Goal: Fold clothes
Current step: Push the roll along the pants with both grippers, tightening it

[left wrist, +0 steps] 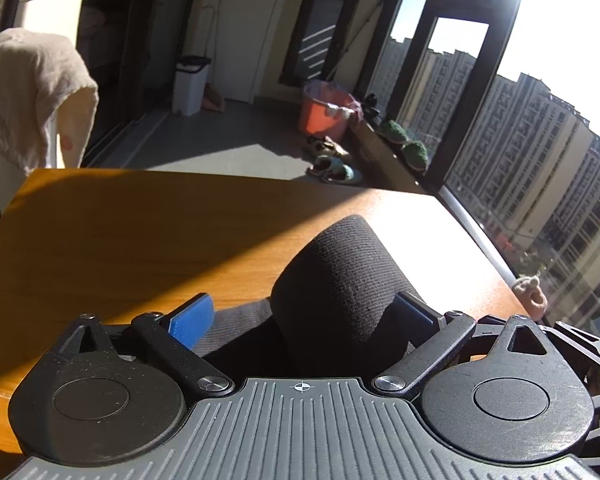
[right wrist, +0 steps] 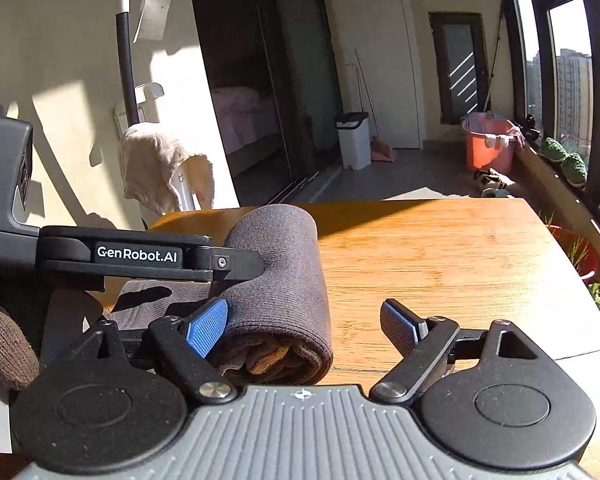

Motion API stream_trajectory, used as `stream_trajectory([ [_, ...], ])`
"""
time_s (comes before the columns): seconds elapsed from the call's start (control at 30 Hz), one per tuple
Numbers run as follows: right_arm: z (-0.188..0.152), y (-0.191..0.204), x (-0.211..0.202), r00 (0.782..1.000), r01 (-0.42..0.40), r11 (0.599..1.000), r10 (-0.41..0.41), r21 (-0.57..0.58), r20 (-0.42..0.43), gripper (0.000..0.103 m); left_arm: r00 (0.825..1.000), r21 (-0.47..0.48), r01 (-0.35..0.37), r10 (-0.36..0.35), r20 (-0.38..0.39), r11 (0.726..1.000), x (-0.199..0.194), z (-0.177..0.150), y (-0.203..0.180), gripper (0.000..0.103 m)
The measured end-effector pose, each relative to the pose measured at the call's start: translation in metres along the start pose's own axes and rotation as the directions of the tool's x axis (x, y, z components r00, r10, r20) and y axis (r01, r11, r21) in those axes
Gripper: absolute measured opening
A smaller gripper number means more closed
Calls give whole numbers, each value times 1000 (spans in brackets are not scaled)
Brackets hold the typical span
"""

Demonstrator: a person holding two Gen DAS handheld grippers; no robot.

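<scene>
A dark grey garment, rolled into a thick cylinder (right wrist: 276, 280), lies on the wooden table (right wrist: 440, 264), with a flat tail of cloth (right wrist: 148, 300) trailing to its left. My right gripper (right wrist: 303, 328) is open at the roll's near end; the left pad (right wrist: 206, 332) touches the roll and the right pad (right wrist: 400, 324) stands apart over bare wood. In the left wrist view the roll (left wrist: 336, 280) stands between the spread fingers of my left gripper (left wrist: 302, 318), which is open. From the side, the left gripper's finger (right wrist: 244, 266) presses against the roll. A brown-gloved hand (right wrist: 0, 348) holds it.
A beige towel (right wrist: 160, 168) hangs on a white rack beyond the table's far left corner. An orange bucket (left wrist: 324, 112), a white bin (left wrist: 190, 84) and slippers (left wrist: 332, 168) sit on the balcony floor. Tall windows (left wrist: 520, 140) run along the right side.
</scene>
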State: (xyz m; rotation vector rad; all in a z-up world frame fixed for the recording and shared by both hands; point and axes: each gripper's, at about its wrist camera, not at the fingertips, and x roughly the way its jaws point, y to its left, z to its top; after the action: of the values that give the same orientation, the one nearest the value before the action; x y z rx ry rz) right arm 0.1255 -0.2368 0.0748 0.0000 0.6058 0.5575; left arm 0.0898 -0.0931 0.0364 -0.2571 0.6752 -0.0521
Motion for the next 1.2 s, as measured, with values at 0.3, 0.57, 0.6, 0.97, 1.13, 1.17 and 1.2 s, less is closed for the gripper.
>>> stream_trajectory([
  [0.3,-6,0,-2,993,-115,992,114,49,23,83,1000,-61,8,-9,-13,998,2,-6,25,103],
  [0.57,-2,-9,10,989,-151,976,151,155,13,55,999,-130,24,-21,30,991,-17,5,44,101],
  [0.6,1,-1,6,993,-116,989,115,86,21,54,999,-138,18,-12,47,990,-24,8,51,101],
  [0.97,-40,123,0,982,177,753,-94,-634,163,65,999,-80,-7,11,52,997,-39,12,41,101],
  [1.13,-9,78,-15,993,-87,937,111,-337,51,83,997,-86,-67,70,27,994,-27,-1,54,103],
  [1.17,-3,64,-16,988,-137,961,151,-242,41,85,997,-101,-71,74,25,992,-28,-3,60,103],
  [1.2,1,52,-14,983,-174,973,181,-150,34,86,997,-113,-75,78,22,991,-28,-4,66,103],
])
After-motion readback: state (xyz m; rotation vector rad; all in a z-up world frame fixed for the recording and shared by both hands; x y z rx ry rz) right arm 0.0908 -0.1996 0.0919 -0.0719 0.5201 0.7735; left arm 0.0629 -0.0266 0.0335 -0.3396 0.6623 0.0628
